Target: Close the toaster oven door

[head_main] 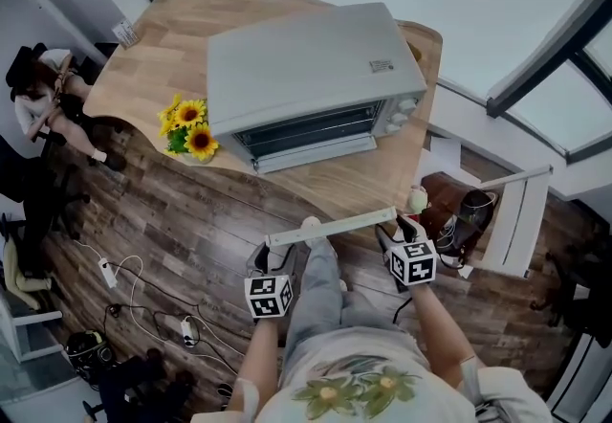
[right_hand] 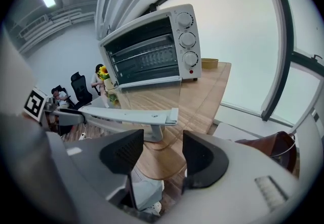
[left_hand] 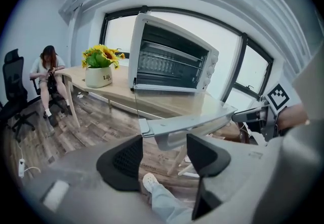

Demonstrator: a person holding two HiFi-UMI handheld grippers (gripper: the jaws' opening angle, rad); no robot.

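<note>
The toaster oven [head_main: 316, 67] stood toward the window end of the wooden table [head_main: 163, 57] with its mouth bare and the wire racks showing. Its glass door [left_hand: 167, 104] was dropped flat, reaching out past the table's edge toward the person working it, so nothing of the closing was done yet. Through the pane I could see the tabletop and floorboards. The pale handle [head_main: 330, 228] ran along the door's near edge, and that was where both tools had gone. The left gripper [head_main: 273, 256] sat at the handle's left end and the right gripper [head_main: 400, 232] at its right end. One at each end made sense to me, since a wide flap lifted from one corner would tend to twist on its hinges. Seen along its own jaws, the left gripper [left_hand: 163, 142] was spread wide, with the handle's end bracket standing in the gap and neither pad pressing it. The right gripper [right_hand: 162, 139] was just as wide, with the other bracket between its jaws and likewise unpinched. I took it they meant to cradle the bar and swing it upward rather than clamp it. The dials [right_hand: 187, 40] on the oven's right side were well clear of the work. So was the pot of sunflowers [head_main: 186, 129] at the table's front edge to the left. A seated person [head_main: 43, 91] was busy beyond the table's far end.
</note>
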